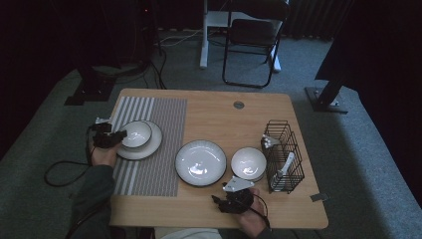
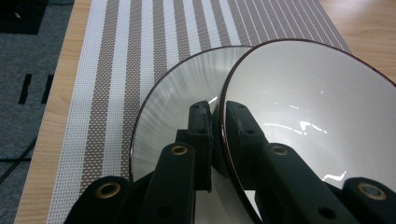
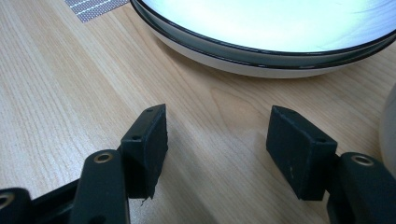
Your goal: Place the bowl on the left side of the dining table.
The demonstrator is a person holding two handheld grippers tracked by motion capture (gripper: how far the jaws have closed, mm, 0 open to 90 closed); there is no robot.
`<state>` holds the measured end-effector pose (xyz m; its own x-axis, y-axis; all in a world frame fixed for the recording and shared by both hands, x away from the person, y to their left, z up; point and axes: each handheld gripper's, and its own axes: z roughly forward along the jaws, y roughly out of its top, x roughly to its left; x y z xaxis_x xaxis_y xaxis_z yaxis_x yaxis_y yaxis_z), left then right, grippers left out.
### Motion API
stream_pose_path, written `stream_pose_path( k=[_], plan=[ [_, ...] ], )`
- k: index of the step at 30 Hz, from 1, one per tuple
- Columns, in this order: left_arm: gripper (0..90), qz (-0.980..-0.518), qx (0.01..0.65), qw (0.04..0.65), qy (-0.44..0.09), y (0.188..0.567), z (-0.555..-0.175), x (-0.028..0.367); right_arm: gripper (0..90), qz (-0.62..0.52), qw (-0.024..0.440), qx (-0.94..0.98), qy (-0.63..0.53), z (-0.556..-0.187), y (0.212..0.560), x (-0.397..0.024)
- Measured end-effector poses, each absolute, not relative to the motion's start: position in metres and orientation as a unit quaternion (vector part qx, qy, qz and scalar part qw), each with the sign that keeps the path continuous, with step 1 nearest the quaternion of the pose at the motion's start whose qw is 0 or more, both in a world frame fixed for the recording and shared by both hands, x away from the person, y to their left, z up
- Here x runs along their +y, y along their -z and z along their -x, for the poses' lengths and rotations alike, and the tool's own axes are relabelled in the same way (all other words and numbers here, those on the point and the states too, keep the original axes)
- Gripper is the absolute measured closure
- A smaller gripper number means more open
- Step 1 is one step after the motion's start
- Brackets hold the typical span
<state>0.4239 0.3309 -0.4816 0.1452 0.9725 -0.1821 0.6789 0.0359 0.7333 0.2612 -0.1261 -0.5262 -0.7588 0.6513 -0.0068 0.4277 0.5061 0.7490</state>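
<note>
Bowl [image 2: 308,116] rim pinched by left claw [image 2: 218,135]; plate [image 2: 177,98] beneath half-hidden.

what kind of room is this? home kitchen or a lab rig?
Probably a lab or office data-collection setup, not a kitchen: a wooden desk with a cable grommet, grey carpet, a folding chair, dark drapes, and handheld grippers staging bowls on a striped placemat.

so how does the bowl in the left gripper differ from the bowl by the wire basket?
The left bowl sits on a plate on the striped mat; the right bowl sits off the mat, beside the wire basket. The left gripper is shut on the left bowl's rim; the right bowl is untouched, with the right gripper open near it. Both are white with dark rims.
</note>
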Motion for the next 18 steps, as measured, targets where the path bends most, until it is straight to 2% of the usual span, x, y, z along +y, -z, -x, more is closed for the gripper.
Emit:
stream_pose_path(
  k=[7,18],
  plan=[
    [80.3,-0.669,0.614,0.358,-0.219,0.48,-0.421,0.328,37.9,-0.315,0.146,0.855,-0.384,-0.261,0.526,-0.126],
    [72.2,-0.662,0.595,0.372,-0.265,0.461,-0.407,0.323,37.8,-0.315,0.146,0.856,-0.384,-0.261,0.526,-0.126]
  ],
)
